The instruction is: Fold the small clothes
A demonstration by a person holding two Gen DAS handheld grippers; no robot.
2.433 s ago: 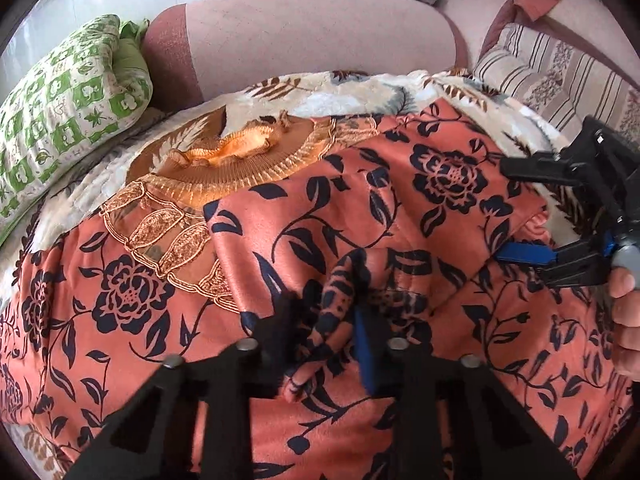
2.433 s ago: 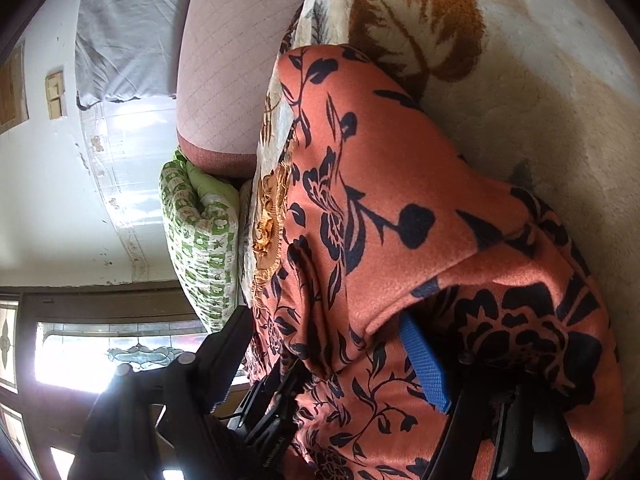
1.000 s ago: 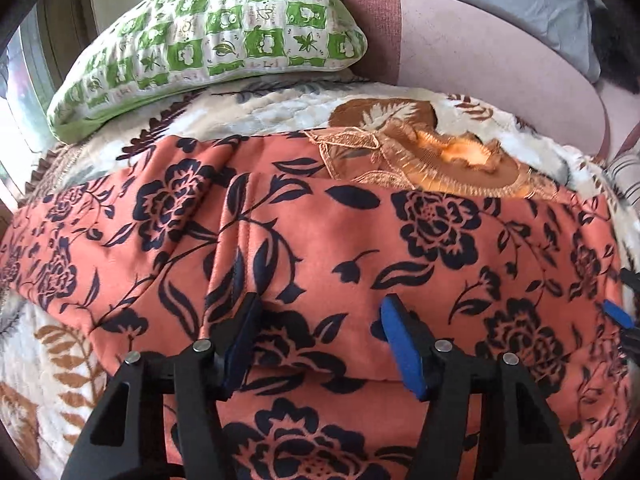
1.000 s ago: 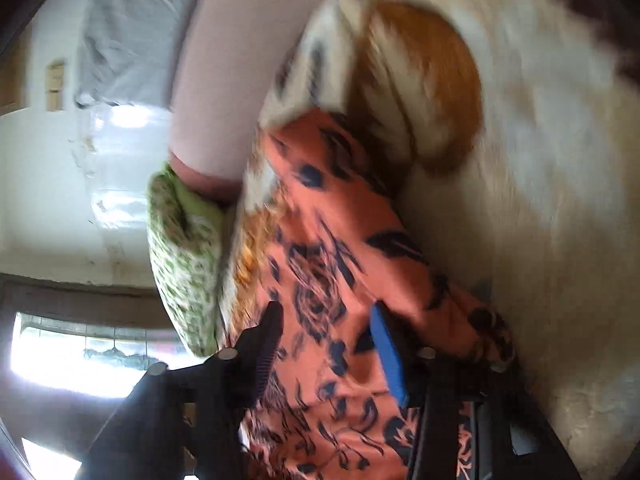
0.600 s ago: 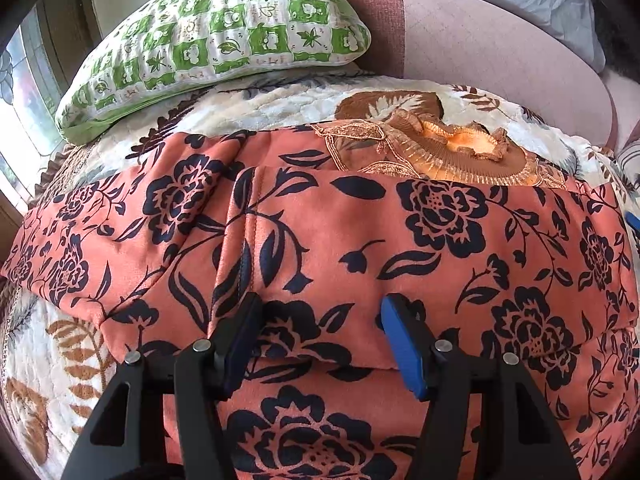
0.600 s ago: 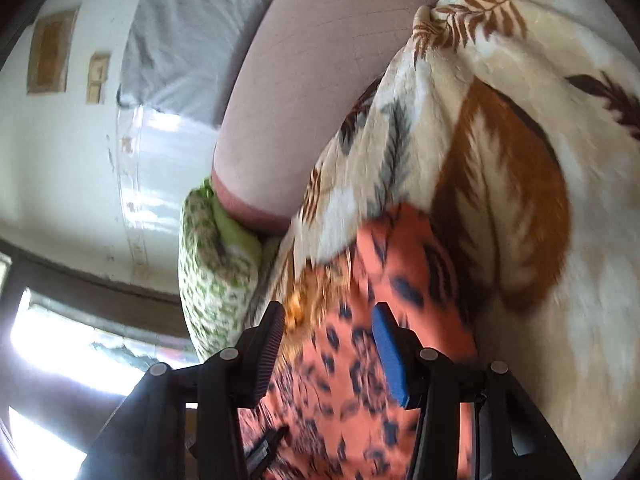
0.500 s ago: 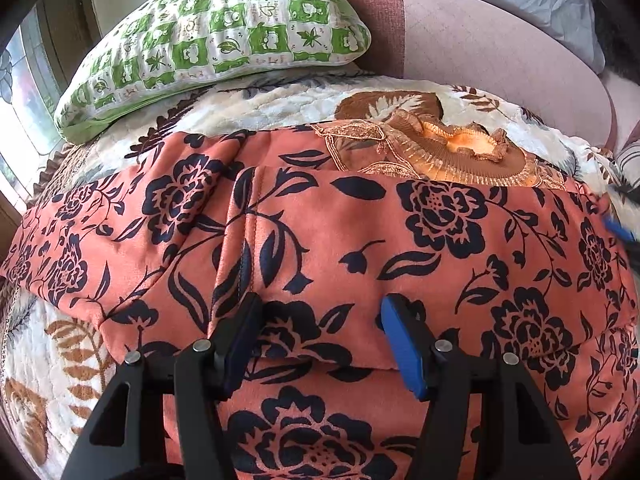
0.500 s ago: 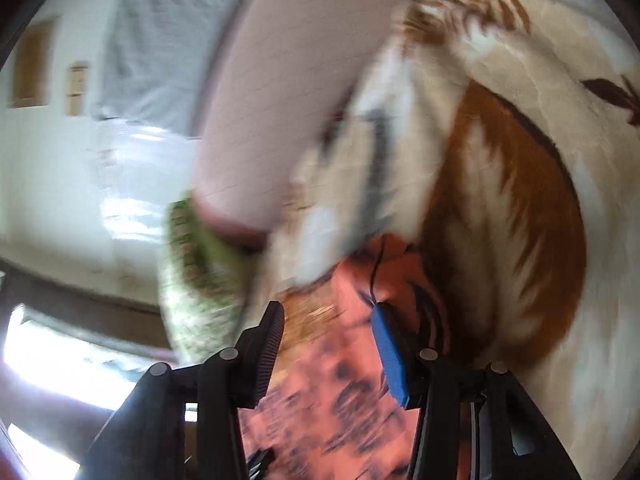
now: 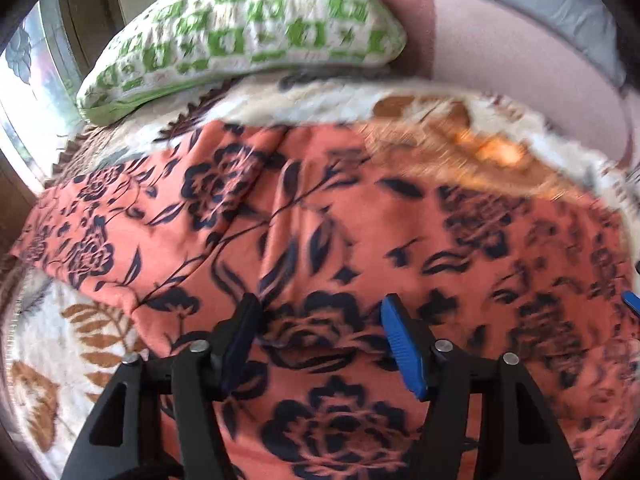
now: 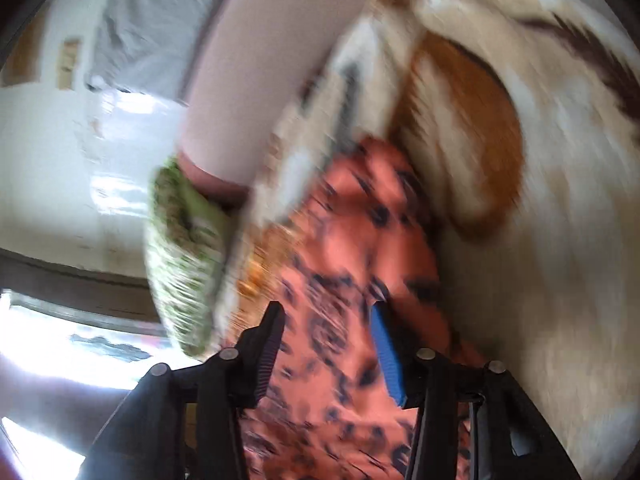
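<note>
Garment (image 9: 360, 240) lies under both: left hand-held gripper (image 9: 320, 336) opening, right hand-held gripper (image 10: 328, 344) half-spread, neither gripping.

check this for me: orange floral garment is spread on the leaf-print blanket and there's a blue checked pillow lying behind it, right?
Not quite: the pillow is green and white checked, not blue. The left wrist view shows it lying behind the orange floral garment, which is spread on the leaf-print blanket as you said.
</note>
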